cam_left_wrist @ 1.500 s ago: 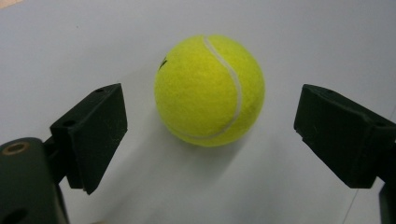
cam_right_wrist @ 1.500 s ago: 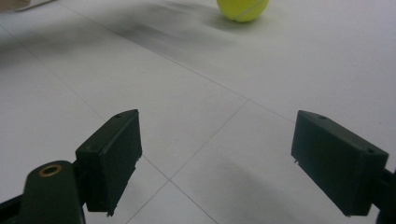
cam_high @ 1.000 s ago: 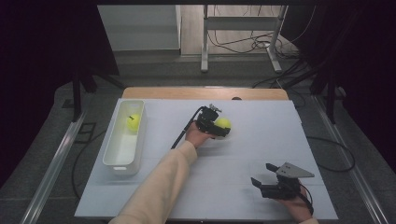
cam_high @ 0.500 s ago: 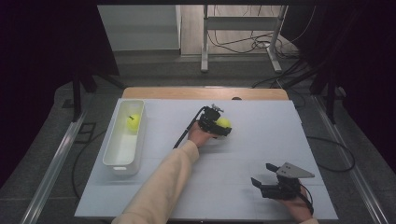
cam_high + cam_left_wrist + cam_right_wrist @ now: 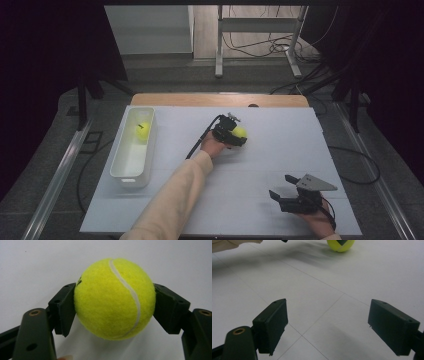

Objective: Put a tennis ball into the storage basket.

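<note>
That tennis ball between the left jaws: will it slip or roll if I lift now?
The tennis ball is fuzzy felt, so it will probably grip rather than slip. The left gripper holds it near its widest part, likely securely. If released on the flat table, it would probably roll.

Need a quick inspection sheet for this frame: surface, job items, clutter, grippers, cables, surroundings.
Surface: white table top, bare apart from the items below.
Job's things: one tennis ball between the left gripper's pads; second tennis ball inside the white bin at left.
Clutter: nothing seen.
Grippers: left gripper shut on the ball; right gripper open, holding nothing, low over the table.
Cables: black cable trails from the left gripper.
Surroundings: floor cables behind the table, dark sides.
</note>
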Demonstrator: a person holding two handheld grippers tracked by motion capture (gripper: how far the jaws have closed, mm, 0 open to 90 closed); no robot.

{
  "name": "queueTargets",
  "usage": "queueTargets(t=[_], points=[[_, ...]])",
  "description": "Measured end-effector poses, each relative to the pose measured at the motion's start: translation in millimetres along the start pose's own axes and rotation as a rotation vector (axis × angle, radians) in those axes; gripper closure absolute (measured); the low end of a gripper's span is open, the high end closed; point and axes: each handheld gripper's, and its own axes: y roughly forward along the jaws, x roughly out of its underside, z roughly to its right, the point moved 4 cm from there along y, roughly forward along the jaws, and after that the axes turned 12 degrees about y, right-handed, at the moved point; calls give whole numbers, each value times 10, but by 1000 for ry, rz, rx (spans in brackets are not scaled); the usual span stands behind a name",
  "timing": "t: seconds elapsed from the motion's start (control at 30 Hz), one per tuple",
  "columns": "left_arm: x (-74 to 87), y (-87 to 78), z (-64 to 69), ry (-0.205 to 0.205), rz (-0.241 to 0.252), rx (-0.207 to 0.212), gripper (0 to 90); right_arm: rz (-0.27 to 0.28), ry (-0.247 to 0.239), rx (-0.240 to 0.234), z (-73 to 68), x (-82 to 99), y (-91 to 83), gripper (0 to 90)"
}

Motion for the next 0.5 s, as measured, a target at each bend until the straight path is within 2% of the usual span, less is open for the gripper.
queueTargets(t=[0.23, 0.5], points=[[-12, -68, -15, 0, 14, -4, 268, 0, -1, 1, 3, 1, -1, 165], [6, -204, -43, -26, 45, 1, 268, 0, -2, 4, 4, 2, -1, 165]])
